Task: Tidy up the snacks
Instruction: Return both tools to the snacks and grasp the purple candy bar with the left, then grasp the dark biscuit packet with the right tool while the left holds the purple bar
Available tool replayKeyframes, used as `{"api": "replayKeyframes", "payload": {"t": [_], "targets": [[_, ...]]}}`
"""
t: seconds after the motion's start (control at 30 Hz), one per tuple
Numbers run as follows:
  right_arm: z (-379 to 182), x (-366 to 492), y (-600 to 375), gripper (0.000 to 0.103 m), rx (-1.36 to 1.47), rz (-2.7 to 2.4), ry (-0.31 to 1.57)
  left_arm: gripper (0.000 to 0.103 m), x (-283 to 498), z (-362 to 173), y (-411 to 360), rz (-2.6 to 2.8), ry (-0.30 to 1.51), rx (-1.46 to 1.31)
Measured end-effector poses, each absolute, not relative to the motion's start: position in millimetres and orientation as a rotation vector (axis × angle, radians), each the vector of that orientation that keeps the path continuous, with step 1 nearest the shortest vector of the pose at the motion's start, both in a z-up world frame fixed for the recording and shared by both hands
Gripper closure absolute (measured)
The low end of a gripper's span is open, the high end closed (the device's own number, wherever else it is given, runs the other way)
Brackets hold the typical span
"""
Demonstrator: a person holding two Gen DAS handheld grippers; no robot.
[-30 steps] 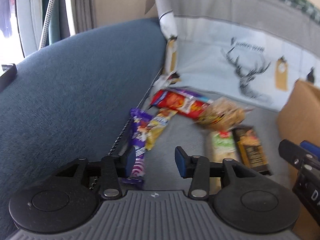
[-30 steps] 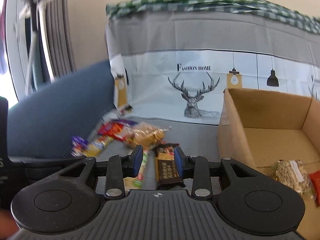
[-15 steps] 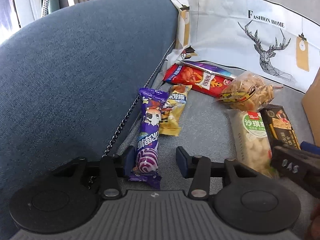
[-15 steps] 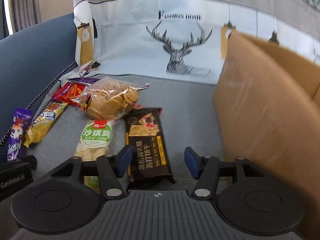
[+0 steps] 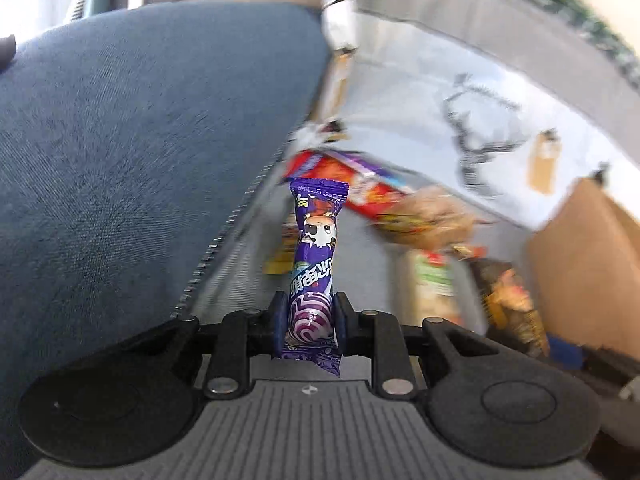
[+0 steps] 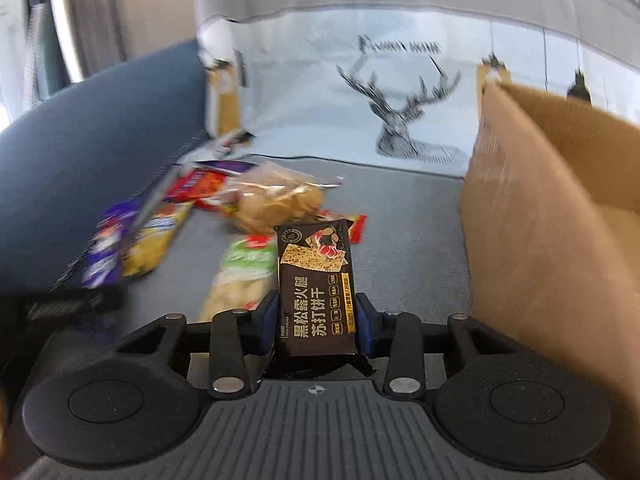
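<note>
A purple candy pack stands up out of my left gripper. Its jaws are closing, and the blue pads pinch the pack's lower end. My right gripper is also closing, its pads pressed on the sides of a black cracker pack raised off the seat. On the grey seat behind lie a biscuit bag, a green-label pack, a yellow pack and a red pack. An open cardboard box stands to the right.
The blue sofa arm rises on the left, with a dark chain along its foot. A deer-print cloth covers the backrest. The box wall stands close to my right gripper. Bare grey seat lies between the snacks and the box.
My left jaws closed on the purple pack and raised it. My right jaws opened wide around the black cracker pack, then closed on it and lifted it. Both views swung and blurred.
</note>
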State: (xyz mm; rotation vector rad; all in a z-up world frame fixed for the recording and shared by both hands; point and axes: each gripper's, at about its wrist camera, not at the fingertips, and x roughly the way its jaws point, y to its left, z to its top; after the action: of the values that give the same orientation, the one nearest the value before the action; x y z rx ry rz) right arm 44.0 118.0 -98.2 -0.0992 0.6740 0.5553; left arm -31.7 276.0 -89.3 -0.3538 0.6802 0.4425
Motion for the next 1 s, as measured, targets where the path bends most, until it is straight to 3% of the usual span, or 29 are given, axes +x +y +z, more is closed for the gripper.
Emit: {"api": "replayKeyframes", "payload": {"t": [0.5,0.73,1.0], "targets": [[-84,-76,71,0.062,-0.208,0.707,0.672,0.077,-108,-63,241,0.291,0.673,-0.496],[-88,-81,64,0.062,-0.207,0.677,0.714,0.077,-118,-81,222,0.335,0.815,-0.505],[-97,-75,68,0.062,-0.224,0.670,0.764,0.076,-123,-97,233,0.325,0.803,-0.616]]}}
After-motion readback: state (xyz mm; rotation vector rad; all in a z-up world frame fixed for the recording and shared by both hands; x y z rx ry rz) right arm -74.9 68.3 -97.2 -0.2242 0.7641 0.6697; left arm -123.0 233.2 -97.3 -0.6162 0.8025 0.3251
